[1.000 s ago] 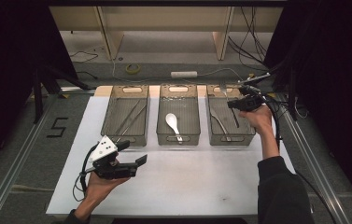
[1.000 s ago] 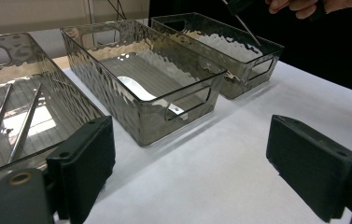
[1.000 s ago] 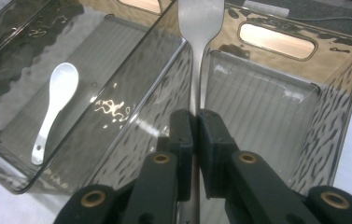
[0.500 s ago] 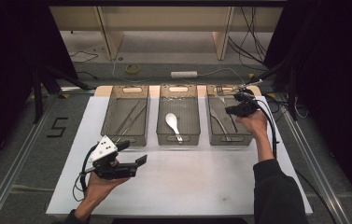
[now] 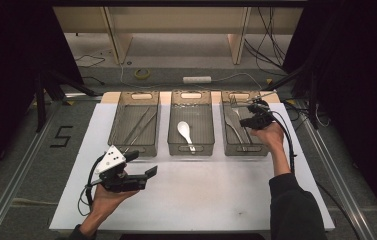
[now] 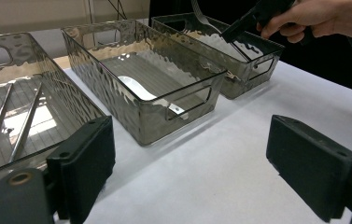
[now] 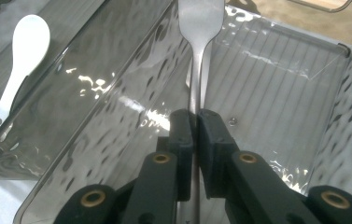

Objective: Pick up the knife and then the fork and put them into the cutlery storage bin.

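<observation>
White sheeting (image 5: 216, 200) covered the table in the high view, with three clear bins (image 5: 191, 127) set in a row along its far side. The right gripper (image 5: 250, 112) was held over the right-hand bin (image 5: 243, 131); the left gripper (image 5: 143, 177) was held above the sheet, nearer the person. A "5" (image 5: 62, 136) was marked on the floor at the left.

From the left gripper view, its jaws were seen spread wide with nothing between them, and the fork (image 6: 200, 15) was seen angled up above the far bin.

From the right gripper view, the jaws were seen clamped on the fork's (image 7: 197, 56) thin handle over the bin. It was judged stiff, light and slippery metal, best gripped mid-handle.
</observation>
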`<action>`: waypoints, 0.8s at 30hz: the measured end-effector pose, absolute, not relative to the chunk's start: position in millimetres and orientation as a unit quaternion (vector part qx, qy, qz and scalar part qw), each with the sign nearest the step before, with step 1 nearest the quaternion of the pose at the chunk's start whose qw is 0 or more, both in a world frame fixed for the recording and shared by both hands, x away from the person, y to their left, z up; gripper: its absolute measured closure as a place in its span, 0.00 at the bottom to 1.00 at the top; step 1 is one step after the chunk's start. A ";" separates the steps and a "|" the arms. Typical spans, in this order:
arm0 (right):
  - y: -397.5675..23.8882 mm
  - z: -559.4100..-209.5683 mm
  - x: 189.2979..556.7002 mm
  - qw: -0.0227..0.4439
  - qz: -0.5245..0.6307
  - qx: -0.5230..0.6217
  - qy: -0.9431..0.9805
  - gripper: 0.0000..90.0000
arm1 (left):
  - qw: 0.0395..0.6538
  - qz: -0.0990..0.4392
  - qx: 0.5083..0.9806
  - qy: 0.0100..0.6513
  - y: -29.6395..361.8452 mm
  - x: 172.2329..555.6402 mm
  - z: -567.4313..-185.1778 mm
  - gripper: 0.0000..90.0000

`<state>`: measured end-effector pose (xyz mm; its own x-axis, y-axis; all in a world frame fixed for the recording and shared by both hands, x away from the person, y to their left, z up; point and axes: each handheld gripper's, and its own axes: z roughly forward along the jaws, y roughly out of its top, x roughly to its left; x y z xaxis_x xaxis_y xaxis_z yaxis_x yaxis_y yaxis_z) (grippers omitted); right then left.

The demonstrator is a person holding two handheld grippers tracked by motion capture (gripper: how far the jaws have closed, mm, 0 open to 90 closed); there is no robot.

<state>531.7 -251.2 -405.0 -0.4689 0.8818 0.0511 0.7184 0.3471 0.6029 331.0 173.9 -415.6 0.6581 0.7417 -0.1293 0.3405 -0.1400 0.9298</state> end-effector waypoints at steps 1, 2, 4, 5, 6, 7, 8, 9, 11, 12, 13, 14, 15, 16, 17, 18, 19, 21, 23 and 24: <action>-250.7 -405.7 531.7 0.143 0.283 0.495 0.809 0.94 | 0.541 0.186 0.732 0.370 174.0 331.0 -415.5 0.17; -250.3 -406.6 531.7 0.144 0.281 0.495 0.809 0.94 | 0.542 0.185 0.731 0.370 174.1 331.0 -415.4 0.17; -249.7 -408.4 531.9 0.144 0.279 0.498 0.808 0.94 | 0.542 0.186 0.732 0.370 174.2 331.0 -415.5 0.17; -249.8 -409.0 532.0 0.145 0.278 0.499 0.808 0.94 | 0.541 0.186 0.732 0.370 174.2 331.0 -415.6 0.17; -250.1 -409.5 532.3 0.144 0.279 0.499 0.808 0.94 | 0.542 0.185 0.731 0.370 174.3 331.0 -415.6 0.17; -250.0 -409.9 532.3 0.142 0.279 0.500 0.807 0.94 | 0.542 0.185 0.731 0.370 174.3 331.1 -415.5 0.17; -250.0 -410.2 532.2 0.142 0.278 0.500 0.808 0.94 | 0.542 0.185 0.731 0.370 174.3 331.1 -415.5 0.17; -249.9 -410.4 532.1 0.141 0.278 0.500 0.808 0.94 | 0.542 0.185 0.732 0.370 174.2 331.1 -415.6 0.17; -249.9 -411.3 531.9 0.141 0.277 0.500 0.808 0.94 | 0.542 0.185 0.731 0.370 174.1 331.2 -415.8 0.17; -250.0 -412.0 531.7 0.140 0.276 0.500 0.809 0.94 | 0.542 0.185 0.731 0.370 174.2 331.1 -415.6 0.17; -250.0 -412.9 531.5 0.139 0.276 0.500 0.809 0.94 | 0.542 0.185 0.731 0.370 174.2 331.0 -415.5 0.17; -250.2 -413.7 531.2 0.139 0.275 0.501 0.809 0.94 | 0.542 0.186 0.732 0.370 174.2 331.0 -415.5 0.17; -250.4 -414.5 531.0 0.139 0.276 0.500 0.809 0.94 | 0.542 0.185 0.732 0.370 174.2 331.0 -415.7 0.17; -250.6 -415.2 530.7 0.139 0.275 0.502 0.808 0.94 | 0.542 0.185 0.732 0.370 174.2 331.1 -415.7 0.17; -250.8 -415.7 530.5 0.138 0.275 0.502 0.808 0.94 | 0.542 0.185 0.732 0.370 174.2 331.1 -415.7 0.17; -250.6 -415.9 530.4 0.136 0.274 0.503 0.808 0.94 | 0.542 0.185 0.731 0.370 174.0 331.1 -415.7 0.17; -250.3 -416.2 530.4 0.136 0.273 0.503 0.809 0.94 | 0.542 0.185 0.731 0.370 173.7 331.0 -415.7 0.17; -249.2 -416.7 530.3 0.136 0.270 0.502 0.810 0.94 | 0.542 0.186 0.731 0.370 173.7 330.9 -415.8 0.17; -248.3 -417.5 530.4 0.135 0.268 0.501 0.812 0.94 | 0.541 0.186 0.732 0.370 174.2 331.0 -415.6 0.17; -247.9 -417.9 530.3 0.135 0.268 0.501 0.812 0.94 | 0.541 0.186 0.732 0.370 174.2 331.0 -415.6 0.17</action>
